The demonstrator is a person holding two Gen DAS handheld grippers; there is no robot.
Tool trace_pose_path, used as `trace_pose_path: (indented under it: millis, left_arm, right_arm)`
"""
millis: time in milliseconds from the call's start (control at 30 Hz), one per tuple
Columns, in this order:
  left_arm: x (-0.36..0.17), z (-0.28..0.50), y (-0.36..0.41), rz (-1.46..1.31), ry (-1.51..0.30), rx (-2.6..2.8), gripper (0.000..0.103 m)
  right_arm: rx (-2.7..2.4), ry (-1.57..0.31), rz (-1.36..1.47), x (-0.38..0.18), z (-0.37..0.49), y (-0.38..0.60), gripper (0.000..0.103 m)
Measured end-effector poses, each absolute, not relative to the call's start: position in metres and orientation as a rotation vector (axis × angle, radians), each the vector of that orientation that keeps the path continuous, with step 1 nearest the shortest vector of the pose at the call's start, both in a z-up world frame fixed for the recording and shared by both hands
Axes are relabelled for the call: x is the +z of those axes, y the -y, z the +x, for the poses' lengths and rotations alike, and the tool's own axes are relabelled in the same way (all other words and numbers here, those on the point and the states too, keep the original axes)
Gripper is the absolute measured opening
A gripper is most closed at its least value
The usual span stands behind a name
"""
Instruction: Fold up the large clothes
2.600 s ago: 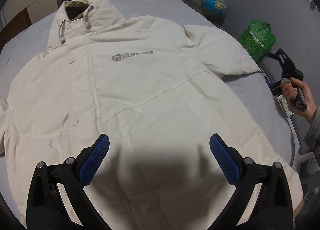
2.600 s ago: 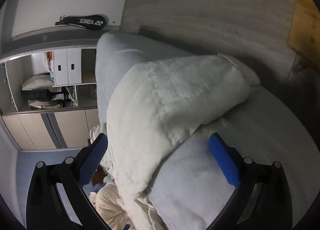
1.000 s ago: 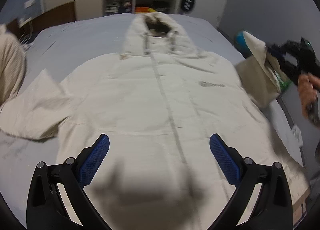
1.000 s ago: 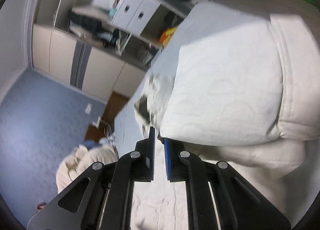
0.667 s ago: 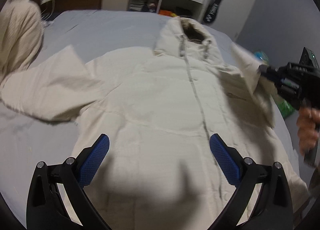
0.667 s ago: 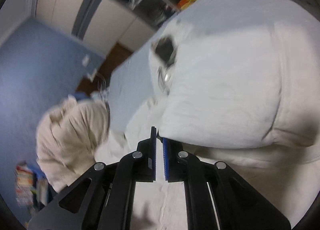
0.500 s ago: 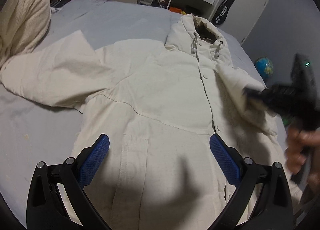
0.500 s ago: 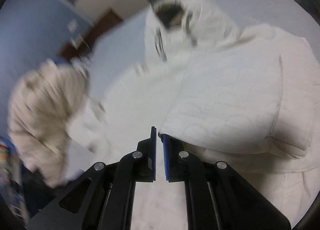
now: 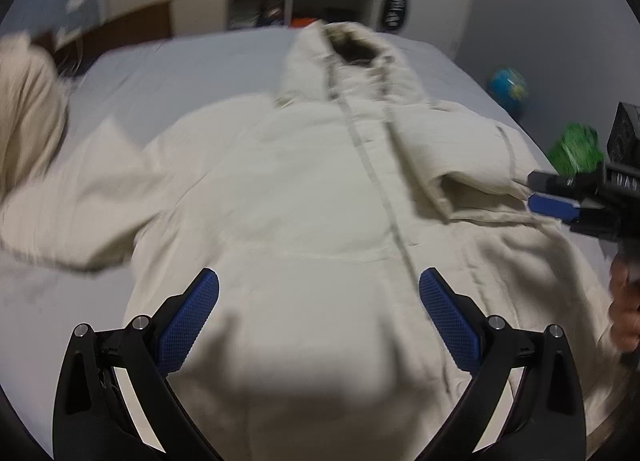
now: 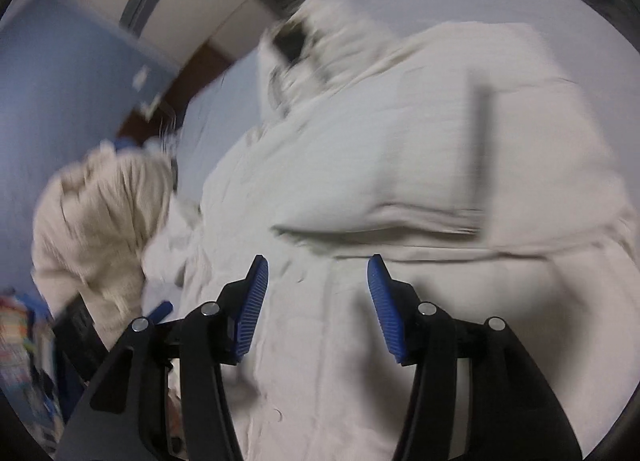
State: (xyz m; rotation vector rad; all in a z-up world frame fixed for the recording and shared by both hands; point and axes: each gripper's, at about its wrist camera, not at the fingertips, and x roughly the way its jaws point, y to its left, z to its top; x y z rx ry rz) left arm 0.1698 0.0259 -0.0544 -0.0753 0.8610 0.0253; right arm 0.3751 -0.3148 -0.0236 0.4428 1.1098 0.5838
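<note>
Cream jacket (image 9: 304,197) lying flat across the grey bed (image 9: 192,65), filling mid-frame, one sleeve (image 9: 472,165) folded onto its chest at right; left gripper (image 9: 318,313) hovering released over the hem; right gripper (image 10: 316,301), jaws just opening, holding nothing.

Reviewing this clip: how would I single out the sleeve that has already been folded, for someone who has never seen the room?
Start at the grey bed, where a cream hooded coat lies face up. The folded sleeve lies across the chest, beside the right gripper. Unlike it, the other sleeve is spread out flat on the sheet.
</note>
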Motion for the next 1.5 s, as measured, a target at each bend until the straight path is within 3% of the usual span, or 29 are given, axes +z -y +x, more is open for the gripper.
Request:
trace_pose_path:
  millis: [333,433,500,667,733,767,800,900,1200,1500]
  left_arm:
    - [-0.042,0.231,0.093,0.188,-0.815,-0.183,0.096]
    - [-0.058,0.255,0.133,0.337,-0.872,-0.266,0.08]
    - [-0.074,0.271,0.152,0.445,-0.917,-0.275,0.063]
    - [-0.093,0.295,0.172,0.599,-0.921,-0.232,0.063]
    - [-0.096,0.301,0.177,0.649,-0.915,-0.241,0.053]
    - [-0.096,0.303,0.178,0.663,-0.914,-0.247,0.043]
    - [-0.092,0.303,0.174,0.646,-0.911,-0.258,0.031]
    - [-0.073,0.309,0.163,0.5,-0.894,-0.262,0.021]
    - [-0.014,0.287,0.064,-0.054,-0.742,-0.1,0.019]
    - [-0.044,0.244,-0.038,-0.406,-0.758,0.078,0.018]
  right_arm:
    - [0.42,-0.947,0.765,-0.046,0.359,0.422,0.053]
    - [0.423,-0.933,0.866,-0.058,0.358,0.435,0.053]
    - [0.439,-0.92,0.896,-0.059,0.36,0.44,0.053]
    - [0.48,-0.935,0.87,-0.062,0.366,0.434,0.053]
    - [0.486,-0.937,0.877,-0.063,0.367,0.435,0.053]
    - [0.488,-0.936,0.885,-0.064,0.369,0.436,0.053]
    - [0.488,-0.933,0.888,-0.066,0.366,0.437,0.053]
    - [0.492,-0.93,0.9,-0.068,0.367,0.439,0.053]
    - [0.497,-0.935,0.876,-0.069,0.364,0.439,0.053]
    - [0.493,-0.95,0.8,-0.065,0.365,0.427,0.053]
